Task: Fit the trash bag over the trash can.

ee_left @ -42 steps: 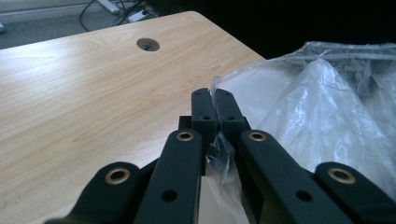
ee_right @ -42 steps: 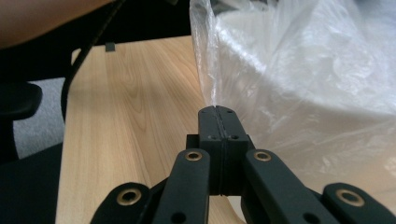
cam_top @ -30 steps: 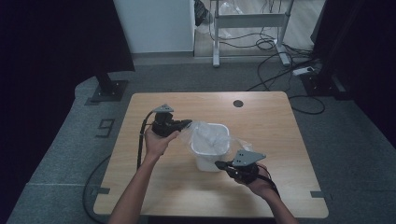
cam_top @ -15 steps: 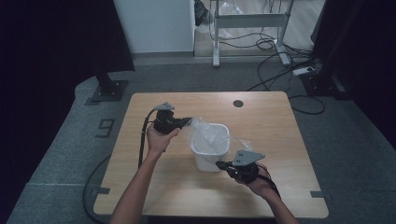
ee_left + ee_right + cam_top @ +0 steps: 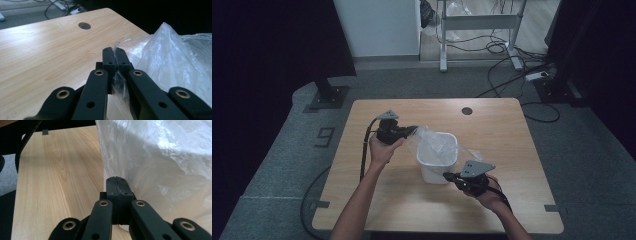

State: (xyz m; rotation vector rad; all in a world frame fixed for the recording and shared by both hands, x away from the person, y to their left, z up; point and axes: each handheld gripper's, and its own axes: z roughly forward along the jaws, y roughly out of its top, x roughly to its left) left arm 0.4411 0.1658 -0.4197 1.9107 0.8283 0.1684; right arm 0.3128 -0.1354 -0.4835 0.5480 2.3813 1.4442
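Seen from the high view, a white bin (image 5: 437,160) stands mid-table (image 5: 512,130) with a clear plastic bag (image 5: 432,142) draped in and over it. The left gripper (image 5: 411,131) sits just to the bin's left, pinching the bag's edge; the right gripper (image 5: 447,175) lies at the near side of the bin's base, its jaws together.

Next, the left gripper view: the left gripper (image 5: 114,58) is clamped on a thin fold of the plastic bag (image 5: 175,65), which billows to its right. The film looks feather-light, limp and slippery, likely to tear if yanked, so a doubled hem at the rim is the best hold.

Lastly, the right gripper view: the right gripper (image 5: 116,185) is closed; whether any film is caught between its pads I cannot tell. The plastic bag (image 5: 160,157) hangs just ahead and to its right.
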